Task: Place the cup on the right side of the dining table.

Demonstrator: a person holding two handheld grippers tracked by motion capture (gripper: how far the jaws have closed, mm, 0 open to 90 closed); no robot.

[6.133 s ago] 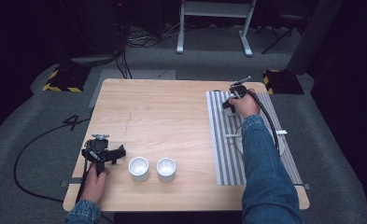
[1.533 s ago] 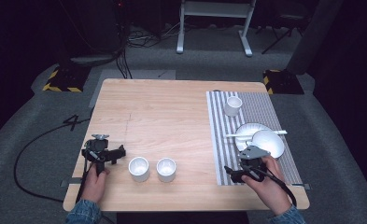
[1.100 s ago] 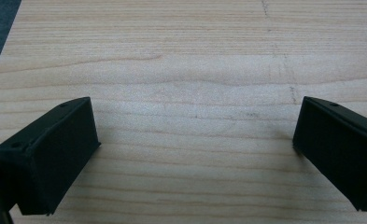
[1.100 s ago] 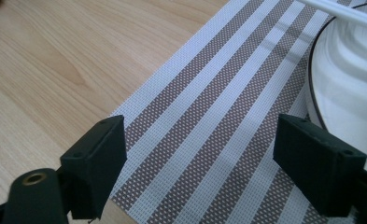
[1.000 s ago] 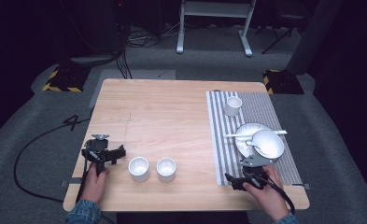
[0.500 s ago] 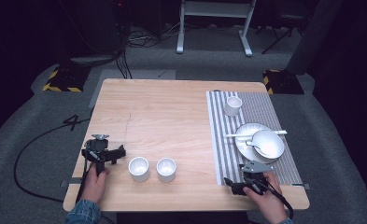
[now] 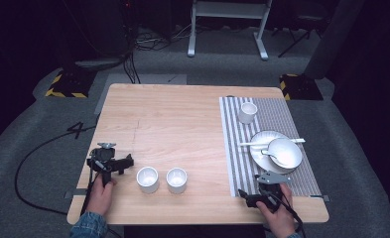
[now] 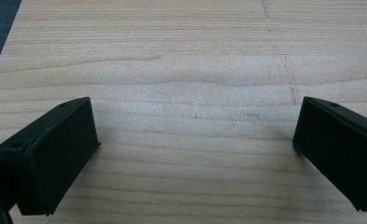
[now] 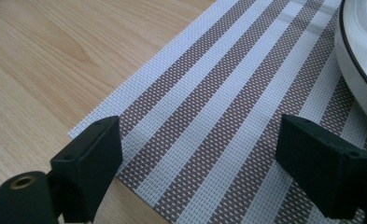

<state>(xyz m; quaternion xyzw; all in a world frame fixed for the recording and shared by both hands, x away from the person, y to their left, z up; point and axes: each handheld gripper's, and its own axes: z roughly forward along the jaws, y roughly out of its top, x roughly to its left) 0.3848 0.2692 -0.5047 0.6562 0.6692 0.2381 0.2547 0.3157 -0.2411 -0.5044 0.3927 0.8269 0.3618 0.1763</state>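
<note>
The light wooden table (image 7: 182,119) has a striped grey and white woven placemat (image 7: 237,148) on its right part, and I take this placemat as the landmark. On the far part of the placemat stands a small white cup (image 7: 247,112). Nearer on it lies a white round plate (image 7: 258,153) that carries a white bowl (image 7: 285,151) with a spoon (image 7: 269,153) inside; a second white spoon (image 7: 252,144) lies across the far side of the plate.

The right gripper (image 9: 200,163) rests at the near left corner of the placemat, its jaws spread wide with nothing between them, and the plate's rim is just beside the right jaw. Left of the placemat, near the front edge of the table, two small white cups (image 7: 162,179) stand side by side. Further left, close to the table's left edge, the left gripper (image 8: 195,144) holds its jaws wide apart over bare wood. The wood between the cups and the far edge is open.
</note>
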